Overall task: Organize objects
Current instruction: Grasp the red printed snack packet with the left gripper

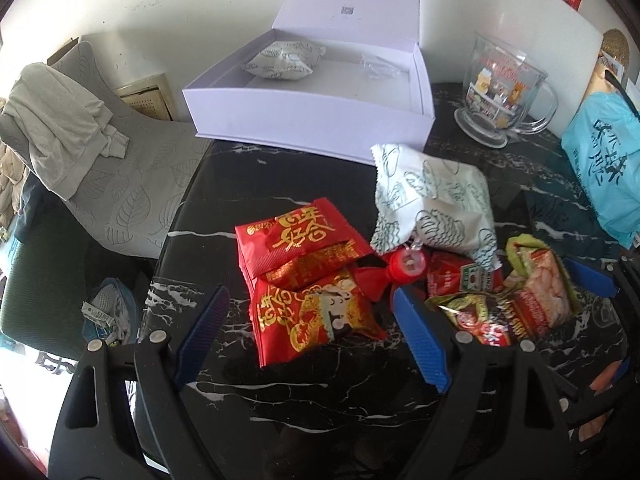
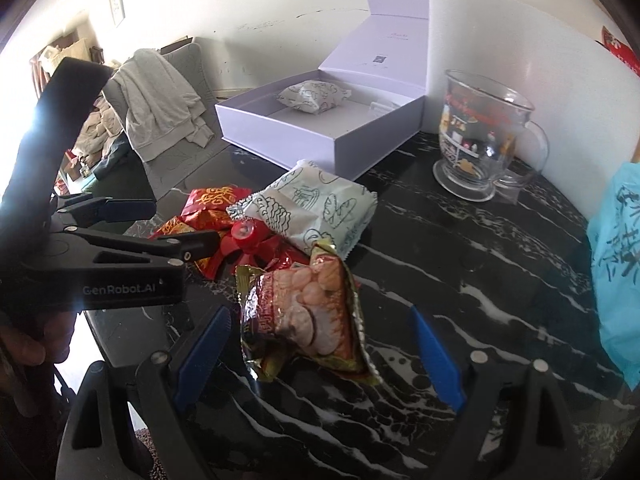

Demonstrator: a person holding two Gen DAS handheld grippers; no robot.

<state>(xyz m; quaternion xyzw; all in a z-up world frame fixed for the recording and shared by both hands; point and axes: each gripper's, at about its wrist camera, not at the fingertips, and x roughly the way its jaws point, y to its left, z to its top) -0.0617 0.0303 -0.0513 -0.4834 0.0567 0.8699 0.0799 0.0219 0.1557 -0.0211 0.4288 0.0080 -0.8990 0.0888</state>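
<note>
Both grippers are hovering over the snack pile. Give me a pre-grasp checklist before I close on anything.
1. Left gripper jaws open and empty: ok.
2. Right gripper jaws open and empty: ok.
3. Red snack packet lies between the left jaws: ok.
4. Green-edged snack packet lies between the right jaws: ok.
5. White box lid up, floor space free beside the white packet already inside: ok.
6. Targets free of neighbours: not ok; the red packets overlap, and the red candy lies against them.
</note>
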